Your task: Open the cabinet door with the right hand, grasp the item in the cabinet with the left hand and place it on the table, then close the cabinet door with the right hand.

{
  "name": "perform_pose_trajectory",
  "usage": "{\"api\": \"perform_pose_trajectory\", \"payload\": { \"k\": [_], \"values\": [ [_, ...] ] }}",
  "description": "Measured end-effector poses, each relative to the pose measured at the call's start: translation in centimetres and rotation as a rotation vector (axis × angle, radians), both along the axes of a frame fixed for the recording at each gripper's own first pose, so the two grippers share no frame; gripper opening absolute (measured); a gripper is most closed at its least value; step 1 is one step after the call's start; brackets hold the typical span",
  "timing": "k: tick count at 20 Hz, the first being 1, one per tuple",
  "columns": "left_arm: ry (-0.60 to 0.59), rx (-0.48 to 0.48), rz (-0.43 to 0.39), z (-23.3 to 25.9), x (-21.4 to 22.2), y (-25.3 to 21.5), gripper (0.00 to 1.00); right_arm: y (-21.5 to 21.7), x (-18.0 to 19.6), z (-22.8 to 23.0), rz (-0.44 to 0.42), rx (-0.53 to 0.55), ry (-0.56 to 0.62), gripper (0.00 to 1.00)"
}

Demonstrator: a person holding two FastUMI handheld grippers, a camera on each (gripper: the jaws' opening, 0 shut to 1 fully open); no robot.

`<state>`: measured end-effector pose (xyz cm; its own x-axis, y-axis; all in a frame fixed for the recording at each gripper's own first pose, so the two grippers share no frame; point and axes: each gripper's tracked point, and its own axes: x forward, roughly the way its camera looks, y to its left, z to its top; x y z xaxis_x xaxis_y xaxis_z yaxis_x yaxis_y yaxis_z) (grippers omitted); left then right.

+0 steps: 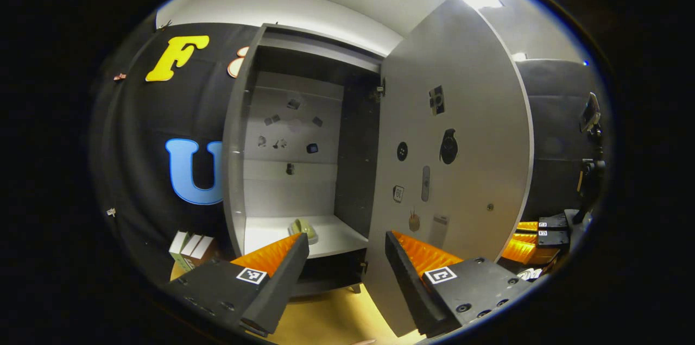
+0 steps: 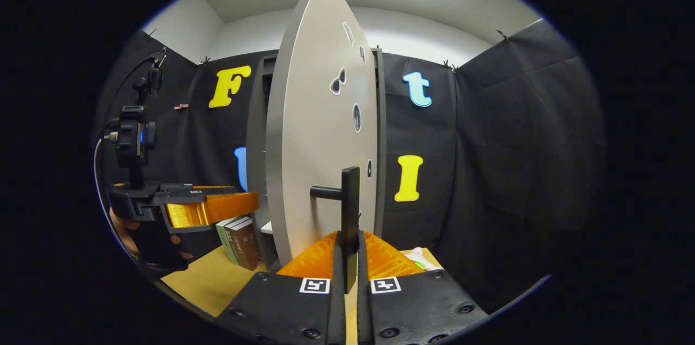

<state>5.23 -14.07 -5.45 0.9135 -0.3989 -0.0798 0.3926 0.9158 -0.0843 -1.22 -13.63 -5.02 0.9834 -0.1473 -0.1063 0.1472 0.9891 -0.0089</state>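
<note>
Right gripper (image 2: 347, 258), bottom centre of right gripper view: clenched on the door handle (image 2: 350, 209), both fingers pressing the vertical bar, bar runs down between them. Cabinet door (image 2: 320, 133) is swung open, seen nearly edge-on mid frame. Left gripper also shows at left edge of that view w/ a hand (image 2: 127, 236) under it, aimed at the cabinet opening.

Left gripper (image 1: 347, 250), bottom of left gripper view: released, jaws wide apart, nothing between them. Hangs in front of the open cabinet (image 1: 239, 133), not yet inside.

Item (image 1: 304, 229): small pale greenish thing on the bottom shelf (image 1: 336, 236), lower centre of left view, just above the left finger tip. Too small to ID for sure, looks rounded, lumpy, maybe soft or plastic. Judgement: light, prob not fragile, low slip risk if the ribbed pads get a decent bite. Low profile tho, so it could squirt out if pinched high.

Where to grab: across the narrow width, low near the shelf, fingers level w/ shelf. Item sits near the shelf front, so short reach. Watch cabinet side wall at left & door edge at right on entry.

Table (image 1: 326, 318) shows below the cabinet; books (image 1: 190, 250) at lower left, keep the drop spot off those.
</note>
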Motion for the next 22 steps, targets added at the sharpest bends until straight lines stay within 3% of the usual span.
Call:
{"api": "perform_pose_trajectory", "payload": {
  "k": [5, 13, 16, 19, 21, 22],
  "values": [
    [-0.003, 0.003, -0.028, 0.0, 0.5, -2.5, 0.90, -3.9, -0.7, 0.2, -0.057, -0.045, 0.005, 0.08],
    [0.015, 0.013, -0.039, -0.9, 2.4, -5.0, 0.90, -8.5, -2.2, 0.2, -0.022, 0.077, 0.009, 0.06],
    [0.027, 0.015, -0.028, -1.3, 3.4, -5.0, 0.90, -8.7, -3.2, 0.2, -0.010, 0.039, 0.007, 0.12],
    [0.030, 0.031, -0.026, -1.8, 4.5, -5.3, 0.90, -8.6, -4.4, 0.4, -0.016, -0.028, 0.005, 0.12],
    [0.040, 0.049, -0.024, -2.5, 5.4, -4.9, 0.90, -9.8, -5.5, 0.7, -0.066, -0.075, 0.002, 0.11],
    [0.047, 0.053, -0.016, -2.8, 6.0, -4.6, 0.90, -10.9, -5.9, 0.8, -0.113, -0.102, 0.005, 0.05]
  ]
}}
